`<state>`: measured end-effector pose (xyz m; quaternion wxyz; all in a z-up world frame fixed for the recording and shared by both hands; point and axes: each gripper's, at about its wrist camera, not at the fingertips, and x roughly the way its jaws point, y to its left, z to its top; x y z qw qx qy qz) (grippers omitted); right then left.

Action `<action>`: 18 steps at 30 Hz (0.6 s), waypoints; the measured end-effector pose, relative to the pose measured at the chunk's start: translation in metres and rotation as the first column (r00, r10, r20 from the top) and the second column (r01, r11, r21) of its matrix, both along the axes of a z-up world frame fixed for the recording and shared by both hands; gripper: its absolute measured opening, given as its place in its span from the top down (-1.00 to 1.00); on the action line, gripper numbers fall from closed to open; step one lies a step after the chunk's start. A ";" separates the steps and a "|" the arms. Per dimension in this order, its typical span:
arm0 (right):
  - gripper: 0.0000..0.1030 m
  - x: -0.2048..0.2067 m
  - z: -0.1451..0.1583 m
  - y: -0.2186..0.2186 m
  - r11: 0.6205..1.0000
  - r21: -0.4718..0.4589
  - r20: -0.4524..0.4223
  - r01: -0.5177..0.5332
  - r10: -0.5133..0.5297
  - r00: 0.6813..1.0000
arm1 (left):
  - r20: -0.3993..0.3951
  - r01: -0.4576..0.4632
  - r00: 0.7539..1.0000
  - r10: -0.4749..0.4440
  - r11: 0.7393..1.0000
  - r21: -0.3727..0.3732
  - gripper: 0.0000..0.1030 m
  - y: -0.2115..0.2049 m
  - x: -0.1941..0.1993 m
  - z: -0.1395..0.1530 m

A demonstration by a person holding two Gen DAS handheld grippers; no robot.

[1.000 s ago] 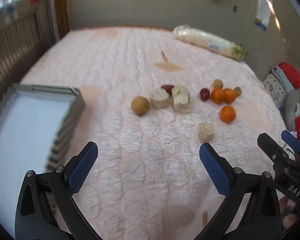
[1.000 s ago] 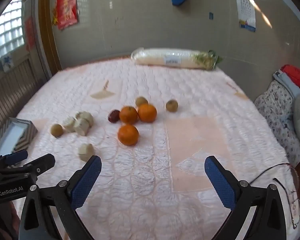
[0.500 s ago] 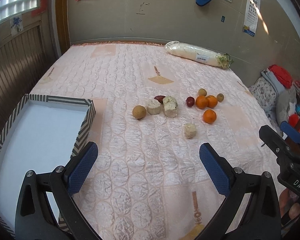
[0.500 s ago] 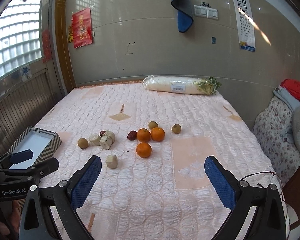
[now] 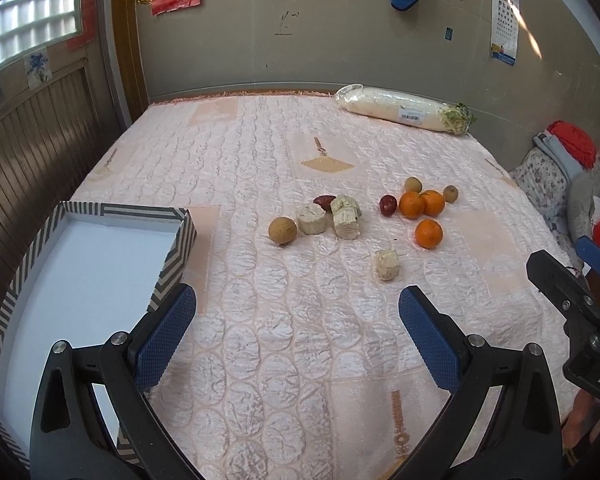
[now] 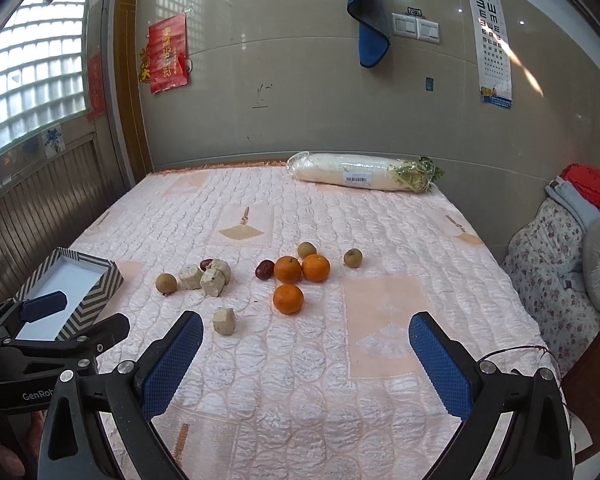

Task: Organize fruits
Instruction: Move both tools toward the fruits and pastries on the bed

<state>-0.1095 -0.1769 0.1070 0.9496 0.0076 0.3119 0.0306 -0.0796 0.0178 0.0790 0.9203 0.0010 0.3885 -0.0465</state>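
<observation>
Both grippers sit nearest the cameras, jaws spread wide and holding nothing: left gripper (image 5: 298, 340) hangs over bare quilt with the striped box (image 5: 172, 240) just beside its left finger; right gripper (image 6: 306, 354) hangs over the near right part of the bed (image 6: 380, 360); my read is they're held back and wide so each lens takes in the whole spread before a first pick; nothing grasped yet, task looks unstarted

Box is white inside with nothing in it, at the near left edge; likely the drop target, placed on the left gripper's side for short carries

Next out: lone pale chunk (image 6: 224, 321), apart from the rest, closest to both grippers; probably the easiest first grab, though whether it's fruit I can't tell

Then near orange (image 6: 288, 299) on its own; behind it two oranges (image 6: 302, 269) touching, a dark red fruit (image 6: 264, 269) against their left side, and two small brown fruits, one just behind them, one off to the right

Left cluster: round brown fruit (image 5: 283, 231), pale chunks (image 5: 332, 218) packed together, a second dark red one tucked behind them; tight packing means finger clearance could be poor there

Farthest: wrapped radish (image 6: 364, 176) along the wall edge, well apart from the fruit; likely not part of the sort
</observation>
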 end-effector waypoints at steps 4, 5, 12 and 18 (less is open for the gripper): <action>-1.00 0.000 0.000 -0.002 1.000 0.010 -0.001 -0.002 0.002 1.000 | -0.001 -0.005 1.000 0.005 1.000 -0.011 -0.99 0.000 0.002 -0.001; -1.00 0.001 0.000 -0.001 1.000 0.008 -0.002 -0.004 0.004 1.000 | -0.001 -0.006 1.000 0.006 1.000 -0.014 -0.99 0.000 0.002 -0.001; -1.00 0.004 -0.004 0.000 1.000 0.000 -0.015 -0.007 0.007 1.000 | -0.002 -0.019 1.000 0.019 0.999 -0.030 -0.99 0.003 0.006 -0.004; -1.00 0.007 -0.006 -0.003 1.000 0.012 -0.025 0.002 -0.001 1.000 | -0.020 -0.020 1.000 0.019 0.999 -0.051 -0.99 0.003 0.012 -0.010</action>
